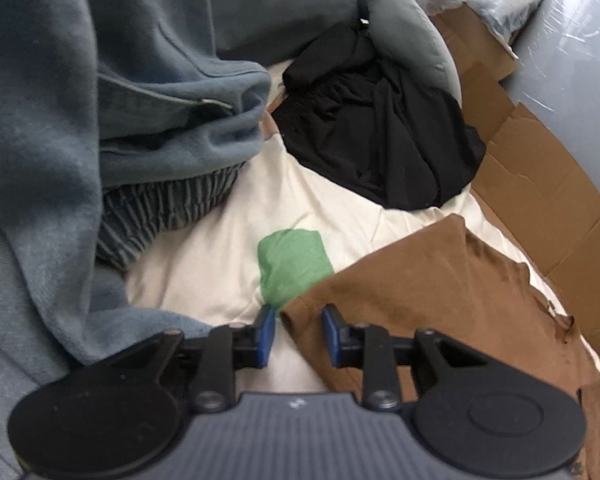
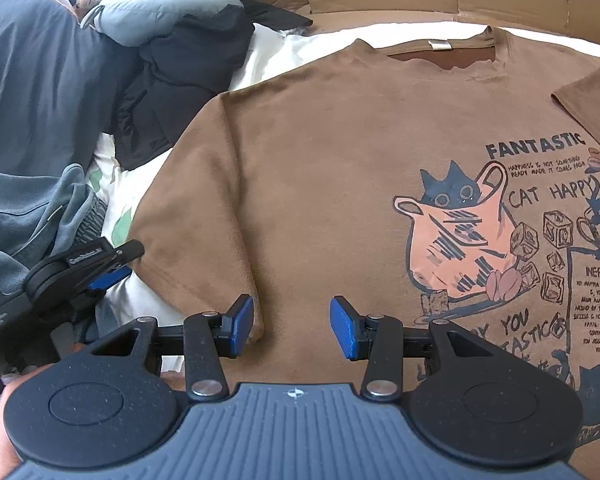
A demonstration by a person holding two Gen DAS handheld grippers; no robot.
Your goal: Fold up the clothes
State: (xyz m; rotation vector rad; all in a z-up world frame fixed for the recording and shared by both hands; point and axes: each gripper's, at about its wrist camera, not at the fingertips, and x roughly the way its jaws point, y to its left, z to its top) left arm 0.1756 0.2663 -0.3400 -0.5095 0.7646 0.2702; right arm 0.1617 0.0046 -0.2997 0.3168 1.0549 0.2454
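Observation:
A brown T-shirt (image 2: pixel 320 168) with a cat print lies flat, front up, on a cream sheet (image 2: pixel 148 304), collar toward the cardboard. My right gripper (image 2: pixel 292 328) hovers open over its lower left body, nothing between the blue pads. In the left wrist view the same brown T-shirt (image 1: pixel 440 300) fills the lower right. My left gripper (image 1: pixel 298 334) stands open at the sleeve's edge, the cloth edge lying between its fingers. From the right wrist camera the left gripper (image 2: pixel 104 276) appears beside the sleeve, at the left.
A blue-grey sweatshirt pile (image 1: pixel 112 92) crowds the left, over striped cloth (image 1: pixel 164 208). A black garment (image 1: pixel 380 120) and a grey cushion (image 1: pixel 404 28) lie farther off. Flattened cardboard (image 1: pixel 540 184) borders the sheet (image 1: pixel 220 248), which has a green patch (image 1: pixel 292 264).

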